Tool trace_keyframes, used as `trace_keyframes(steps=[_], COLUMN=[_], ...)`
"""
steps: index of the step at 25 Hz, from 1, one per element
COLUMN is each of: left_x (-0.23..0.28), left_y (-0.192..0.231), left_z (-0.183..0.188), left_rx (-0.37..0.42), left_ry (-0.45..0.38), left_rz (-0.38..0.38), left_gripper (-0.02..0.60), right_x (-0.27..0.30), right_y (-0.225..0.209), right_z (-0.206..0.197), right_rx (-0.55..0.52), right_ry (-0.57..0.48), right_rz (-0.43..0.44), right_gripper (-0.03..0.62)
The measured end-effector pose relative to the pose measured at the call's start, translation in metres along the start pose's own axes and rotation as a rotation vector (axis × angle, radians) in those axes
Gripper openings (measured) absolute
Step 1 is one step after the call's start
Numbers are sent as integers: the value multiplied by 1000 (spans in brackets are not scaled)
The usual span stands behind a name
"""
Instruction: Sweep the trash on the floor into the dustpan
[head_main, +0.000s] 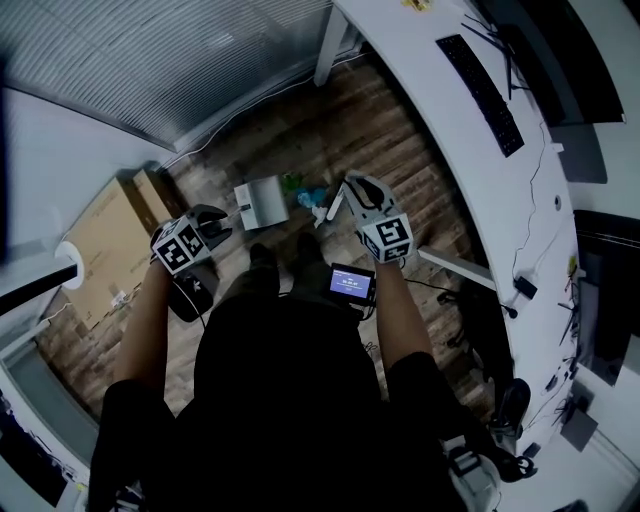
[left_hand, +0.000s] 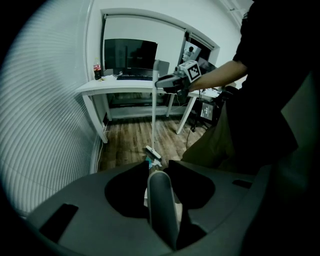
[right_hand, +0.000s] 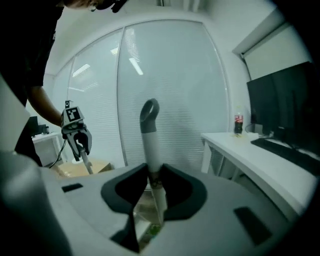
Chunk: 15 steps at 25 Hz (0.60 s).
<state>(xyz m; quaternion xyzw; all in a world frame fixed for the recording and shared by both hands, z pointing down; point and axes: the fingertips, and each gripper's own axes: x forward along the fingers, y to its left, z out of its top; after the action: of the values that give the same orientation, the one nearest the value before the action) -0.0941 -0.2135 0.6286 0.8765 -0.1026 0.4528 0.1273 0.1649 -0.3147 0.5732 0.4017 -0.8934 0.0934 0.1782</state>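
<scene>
Left claw (left_hand: 159, 169) grips one dustpan (head_main: 262, 203) by handle; right claw (right_hand: 153, 170) grips one broom (right_hand: 149, 140) by stick. One small trash pile (head_main: 303, 192) on floor (head_main: 390, 150) beside dustpan.

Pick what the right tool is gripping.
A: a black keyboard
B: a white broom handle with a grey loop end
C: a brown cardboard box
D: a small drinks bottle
B: the right gripper view shows the right tool clamped on the white broom handle with a grey loop end.
</scene>
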Motion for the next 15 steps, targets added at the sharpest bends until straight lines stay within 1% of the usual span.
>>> trace_keyframes(steps=[1, 3, 4, 6, 9, 11, 15], left_x=[0, 0, -1, -2, -2, -2, -4], left_y=[0, 0, 1, 3, 4, 4, 3], left_z=[1, 0, -1, -2, 1, 2, 1], left_rx=[-1, -7, -15, -35, -51, -50, -54], left_ry=[-3, -6, -9, -22, -42, -45, -51], left_rz=[1, 6, 12, 25, 32, 30, 16], left_gripper=[118, 118, 118, 118, 117, 117, 117], right_x=[12, 22, 21, 14, 8, 14, 36], right_y=[5, 22, 30, 39, 41, 46, 72], right_z=[7, 10, 9, 10, 17, 20, 33], right_rx=[-16, -21, -4, 82, 224, 270, 327], right_ry=[5, 5, -3, -50, -150, -193, -257], right_rz=[18, 83, 117, 158, 146, 135, 154], right_gripper=[97, 97, 97, 103, 110, 112, 114])
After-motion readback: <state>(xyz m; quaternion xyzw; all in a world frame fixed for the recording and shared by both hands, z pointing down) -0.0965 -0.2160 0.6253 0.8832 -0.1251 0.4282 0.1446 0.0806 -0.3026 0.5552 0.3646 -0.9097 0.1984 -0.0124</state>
